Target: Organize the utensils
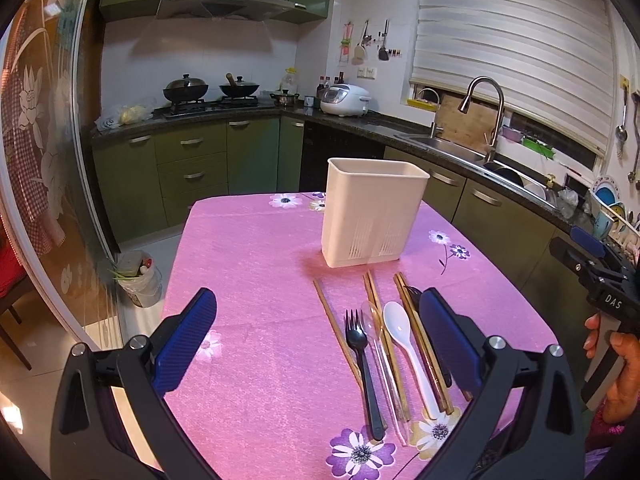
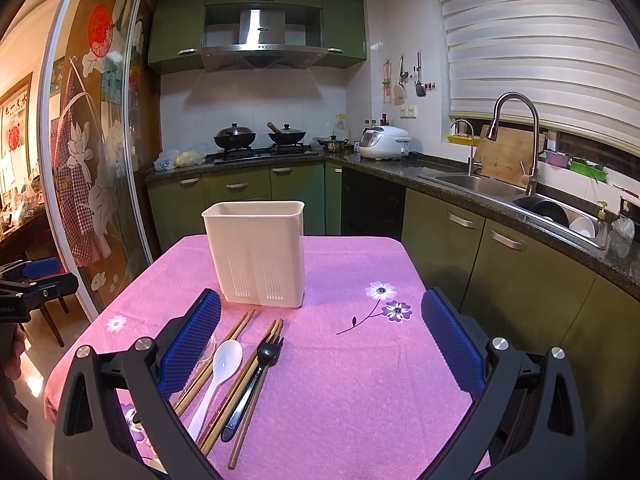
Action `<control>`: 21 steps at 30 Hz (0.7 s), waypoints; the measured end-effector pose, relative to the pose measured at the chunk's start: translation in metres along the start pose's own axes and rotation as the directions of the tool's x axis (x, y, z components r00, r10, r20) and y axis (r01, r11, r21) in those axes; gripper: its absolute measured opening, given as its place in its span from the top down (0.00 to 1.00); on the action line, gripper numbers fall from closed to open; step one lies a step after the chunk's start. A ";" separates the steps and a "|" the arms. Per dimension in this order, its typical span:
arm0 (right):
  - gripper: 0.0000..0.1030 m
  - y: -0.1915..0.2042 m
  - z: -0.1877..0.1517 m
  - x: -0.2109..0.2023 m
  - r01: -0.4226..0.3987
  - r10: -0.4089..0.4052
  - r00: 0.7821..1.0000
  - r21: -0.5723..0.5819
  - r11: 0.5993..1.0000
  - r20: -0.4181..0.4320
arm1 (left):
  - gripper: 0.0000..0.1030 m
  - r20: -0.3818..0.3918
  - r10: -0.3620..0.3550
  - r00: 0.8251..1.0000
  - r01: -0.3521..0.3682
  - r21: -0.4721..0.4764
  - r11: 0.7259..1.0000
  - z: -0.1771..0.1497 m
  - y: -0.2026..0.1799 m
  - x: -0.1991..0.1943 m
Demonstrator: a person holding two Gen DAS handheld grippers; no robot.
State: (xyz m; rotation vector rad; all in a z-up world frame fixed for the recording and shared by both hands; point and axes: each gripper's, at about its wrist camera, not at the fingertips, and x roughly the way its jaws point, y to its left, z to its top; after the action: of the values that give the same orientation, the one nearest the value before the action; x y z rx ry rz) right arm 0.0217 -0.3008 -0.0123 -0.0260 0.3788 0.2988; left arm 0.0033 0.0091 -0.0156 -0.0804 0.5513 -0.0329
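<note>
Pink flowered cloth covers the worktop (image 1: 248,264), where a white plastic utensil holder (image 1: 370,212) stands upright at the far side. Near it lie wooden chopsticks (image 1: 338,330), a black fork (image 1: 362,364) and a white spoon (image 1: 404,344). Left tongs (image 1: 318,336) and right tongs (image 2: 320,340) hover open, holding nothing.

A kitchen with green cabinets (image 2: 236,188), a steel range hood (image 2: 262,46), a white tiled wall (image 2: 248,98), a sink (image 2: 476,184) and closed white blinds (image 2: 532,44).
</note>
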 end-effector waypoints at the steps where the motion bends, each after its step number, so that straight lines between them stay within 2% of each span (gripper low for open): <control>1: 0.04 0.000 0.000 0.000 0.000 0.000 1.000 -0.001 1.000 -0.002 | 0.06 -0.002 0.002 1.000 -0.002 0.003 1.000 0.000 -0.001 0.000; 9: 0.04 -0.006 0.001 0.010 -0.001 0.003 0.998 0.041 0.999 -0.057 | 0.06 -0.023 0.000 1.000 0.000 0.017 1.000 0.001 -0.005 0.006; 21: 0.04 -0.008 -0.002 0.018 0.007 -0.004 0.997 0.034 0.999 -0.079 | 0.06 -0.066 -0.007 0.998 0.009 0.025 1.000 0.002 -0.012 0.020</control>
State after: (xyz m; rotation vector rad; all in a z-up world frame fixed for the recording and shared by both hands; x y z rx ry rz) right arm 0.0395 -0.3031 -0.0211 -0.0049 0.4625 0.2863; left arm 0.0213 -0.0038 -0.0236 -0.0570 0.6164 -0.0502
